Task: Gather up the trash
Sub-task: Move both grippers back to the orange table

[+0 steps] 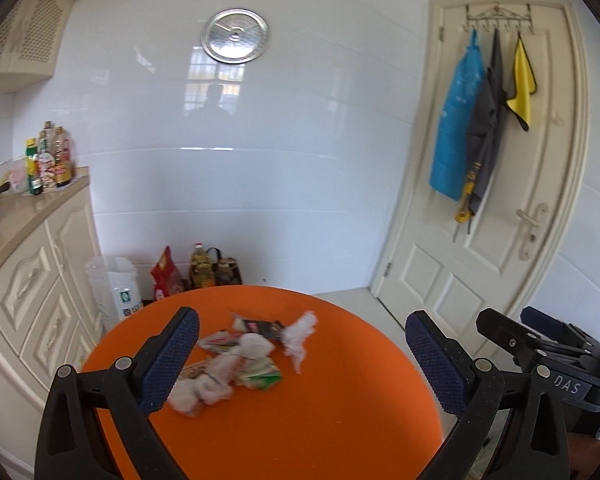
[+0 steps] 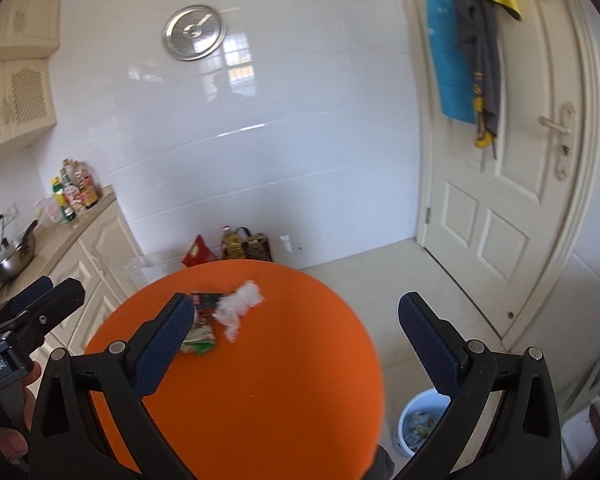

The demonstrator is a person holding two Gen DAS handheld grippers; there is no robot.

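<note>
Orange table (image 1: pixel 340 420) holds blurred trash (image 1: pixel 236 360), partly hidden behind left gripper (image 1: pixel 300 360); both jaws wide, empty.

worktop: round, orange (image 1: pixel 340 420)
on it: crumpled wrappers (image 1: pixel 224 364) and white plastic scrap (image 1: pixel 300 334), clustered together

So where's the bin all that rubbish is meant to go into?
The pale blue bin shows only in the right wrist view, on the floor at lower right, beside the orange table, partly hidden behind a finger of the open right gripper.
</note>
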